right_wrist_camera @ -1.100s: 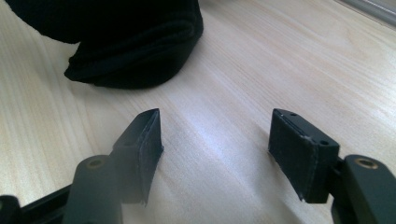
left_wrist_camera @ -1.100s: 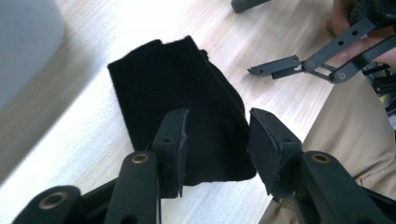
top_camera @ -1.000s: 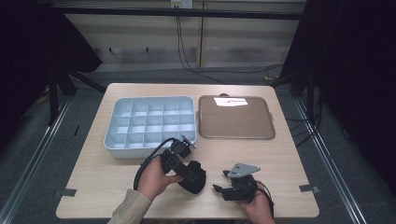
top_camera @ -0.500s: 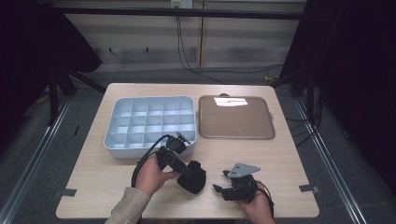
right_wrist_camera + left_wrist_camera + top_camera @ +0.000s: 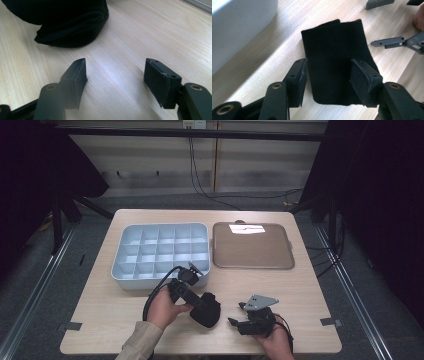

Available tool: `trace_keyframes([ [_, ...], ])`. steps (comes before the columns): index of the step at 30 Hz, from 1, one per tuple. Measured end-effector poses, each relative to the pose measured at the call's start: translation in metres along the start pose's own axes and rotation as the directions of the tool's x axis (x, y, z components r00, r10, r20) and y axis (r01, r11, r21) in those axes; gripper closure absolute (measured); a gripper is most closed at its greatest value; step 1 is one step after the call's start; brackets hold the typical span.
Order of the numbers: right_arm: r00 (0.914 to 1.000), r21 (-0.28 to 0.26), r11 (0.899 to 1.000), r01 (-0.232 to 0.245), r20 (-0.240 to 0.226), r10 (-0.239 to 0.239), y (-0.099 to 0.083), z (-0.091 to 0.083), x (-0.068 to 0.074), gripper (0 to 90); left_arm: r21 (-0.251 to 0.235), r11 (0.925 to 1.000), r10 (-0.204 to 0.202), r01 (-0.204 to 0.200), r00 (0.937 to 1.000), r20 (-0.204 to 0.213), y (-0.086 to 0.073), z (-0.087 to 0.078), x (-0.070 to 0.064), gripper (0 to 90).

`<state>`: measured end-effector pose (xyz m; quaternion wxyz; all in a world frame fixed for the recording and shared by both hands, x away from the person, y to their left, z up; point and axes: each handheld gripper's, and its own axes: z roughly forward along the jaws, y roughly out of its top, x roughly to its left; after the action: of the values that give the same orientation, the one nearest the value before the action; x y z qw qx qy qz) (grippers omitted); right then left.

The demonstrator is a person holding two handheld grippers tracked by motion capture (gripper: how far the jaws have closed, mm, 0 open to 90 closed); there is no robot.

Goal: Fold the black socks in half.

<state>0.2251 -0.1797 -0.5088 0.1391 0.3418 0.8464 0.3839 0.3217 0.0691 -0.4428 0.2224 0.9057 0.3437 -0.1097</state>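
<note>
Near the tabletop's (image 5: 125,320) front edge, the left gripper (image 5: 328,82) straddles the folded black cloth (image 5: 338,67), jaws spread; not yet clamped. The right gripper (image 5: 115,80) rests released beside it.

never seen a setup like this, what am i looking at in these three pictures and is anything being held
A person at a wooden table holds a two-jaw grasping tool in each hand. The high view looks down from above; the other two pictures come from cameras riding on each tool. The left tool has its jaws on either side of a folded black cloth, not clearly squeezing it. The right tool is open over bare wood, holding nothing. Farther back sit a pale blue compartment box and a brown tray.
</note>
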Motion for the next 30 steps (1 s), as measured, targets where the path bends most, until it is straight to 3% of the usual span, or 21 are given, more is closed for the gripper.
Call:
trace_keyframes([
  [1, 1.0, -0.001, 1.0, -0.003, 0.0, 0.003, 0.0, 0.0, 0.0, 34.7, -0.007, 0.9999, -0.013, 0.013, 0.9999, 0.003, 0.0, 0.001, -0.001, 46.7],
  [10, 0.9998, -0.003, 1.0, -0.021, 0.008, 0.021, 0.002, -0.003, -0.002, 42.6, 0.004, 1.0, -0.008, 0.008, 1.0, 0.001, 0.0, 0.006, -0.002, 45.6],
  [15, 0.9991, -0.032, 0.999, -0.037, -0.024, 0.037, 0.006, -0.006, -0.002, 60.8, 0.016, 0.9998, -0.013, 0.013, 0.9999, 0.002, 0.0, 0.013, -0.003, 44.9],
  [17, 0.9984, -0.032, 0.999, -0.023, -0.053, 0.022, 0.009, -0.006, 0.001, 70.6, 0.017, 0.9998, -0.007, 0.007, 1.0, 0.002, 0.001, 0.014, -0.003, 44.6],
  [21, 0.9968, -0.021, 1.0, -0.004, -0.08, 0.003, 0.011, -0.003, 0.005, 77.2, 0.024, 0.9997, -0.004, 0.004, 1.0, 0.006, 0.002, 0.018, -0.006, 43.4],
  [26, 0.9925, -0.008, 1.0, 0.021, -0.12, -0.022, 0.013, 0.002, 0.011, 83.1, 0.026, 0.9997, -0.002, 0.002, 1.0, 0.007, 0.004, 0.02, -0.008, 42.2],
  [30, 0.9914, -0.003, 0.999, 0.04, -0.124, -0.04, 0.013, 0.004, 0.012, 85.1, 0.022, 0.9998, -0.005, 0.005, 0.9999, 0.012, 0.004, 0.022, -0.009, 42.0],
])
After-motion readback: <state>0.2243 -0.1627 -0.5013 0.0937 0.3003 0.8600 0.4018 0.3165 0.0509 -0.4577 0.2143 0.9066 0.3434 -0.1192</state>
